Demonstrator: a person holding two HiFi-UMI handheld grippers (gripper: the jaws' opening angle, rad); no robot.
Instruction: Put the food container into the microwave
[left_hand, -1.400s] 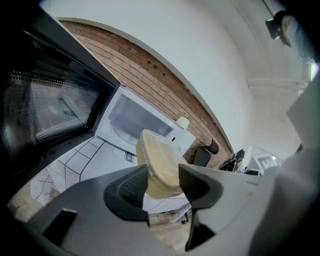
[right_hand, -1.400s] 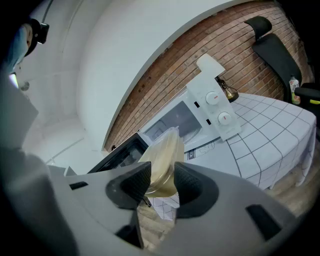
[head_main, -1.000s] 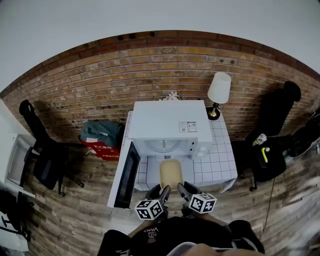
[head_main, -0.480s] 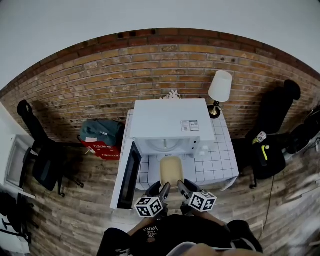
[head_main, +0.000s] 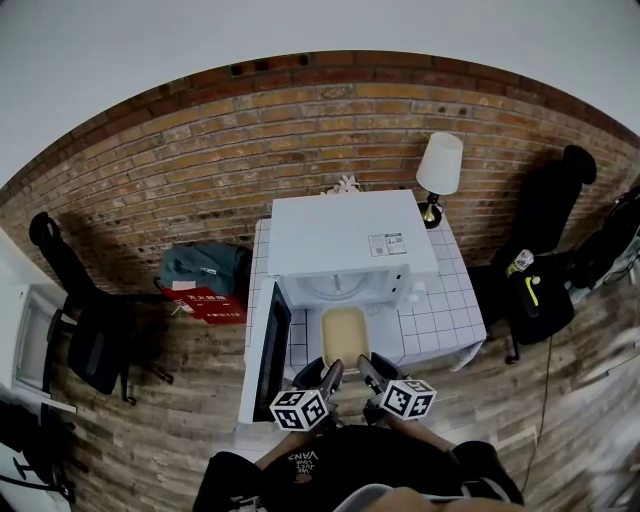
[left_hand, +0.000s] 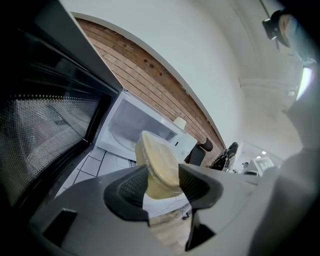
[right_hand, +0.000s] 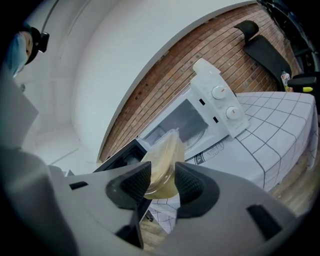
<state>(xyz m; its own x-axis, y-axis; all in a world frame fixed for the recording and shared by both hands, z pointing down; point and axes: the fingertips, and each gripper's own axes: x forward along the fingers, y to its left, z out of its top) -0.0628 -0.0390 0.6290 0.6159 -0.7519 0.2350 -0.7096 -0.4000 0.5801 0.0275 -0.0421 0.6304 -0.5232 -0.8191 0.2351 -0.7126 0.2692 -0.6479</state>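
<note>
Holds the food container (head_main: 343, 336) by its near rim in the fingers of left gripper (left_hand: 162, 181) and right gripper (right_hand: 161, 181), above the bench (head_main: 447, 322), just outside the open microwave (head_main: 350, 240) (probably light, thin, flexing plastic; best kept level).

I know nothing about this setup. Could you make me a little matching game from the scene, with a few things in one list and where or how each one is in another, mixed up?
Things:
1. food container
2. microwave door
3. lamp
4. red bag

Places or states:
A. on the floor, left of the table
B. swung open to the left
C. gripped by the left gripper and the right gripper, in front of the microwave
D. standing on the table, near the brick wall

Pairs: 1-C, 2-B, 3-D, 4-A
</note>
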